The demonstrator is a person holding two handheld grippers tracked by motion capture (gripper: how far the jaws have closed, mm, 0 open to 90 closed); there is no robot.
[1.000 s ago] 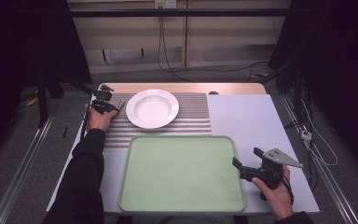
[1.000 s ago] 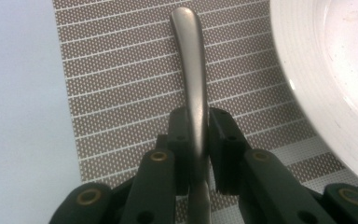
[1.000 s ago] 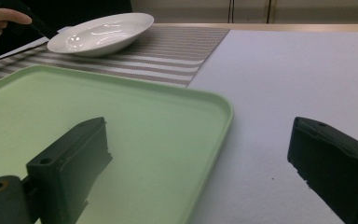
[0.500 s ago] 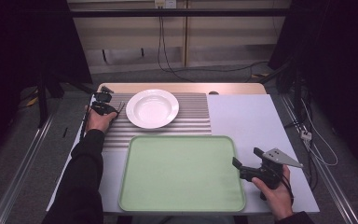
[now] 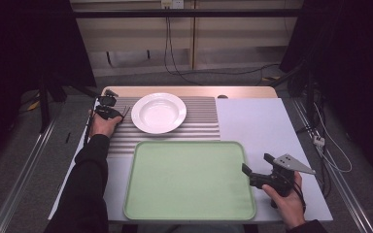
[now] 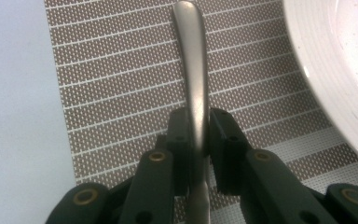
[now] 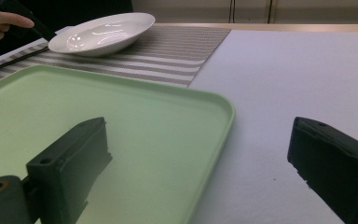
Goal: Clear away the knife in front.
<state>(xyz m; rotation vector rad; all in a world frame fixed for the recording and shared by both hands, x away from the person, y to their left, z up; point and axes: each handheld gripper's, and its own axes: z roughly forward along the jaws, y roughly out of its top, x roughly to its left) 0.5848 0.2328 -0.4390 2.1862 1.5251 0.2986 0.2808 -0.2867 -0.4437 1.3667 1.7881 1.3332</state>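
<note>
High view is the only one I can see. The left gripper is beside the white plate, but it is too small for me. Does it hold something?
Observer: Yes. In the left gripper view, the left gripper is shut on a metal utensil handle, which lies over the striped mat.
Operator: Does the handle touch the plate?
Observer: No. A strip of mat shows between the handle and the plate rim.
Operator: And the right gripper, is it open?
Observer: Yes. In the right gripper view the right gripper has its jaws wide apart, with nothing between them; the edge of the green tray lies below the gap.
</note>
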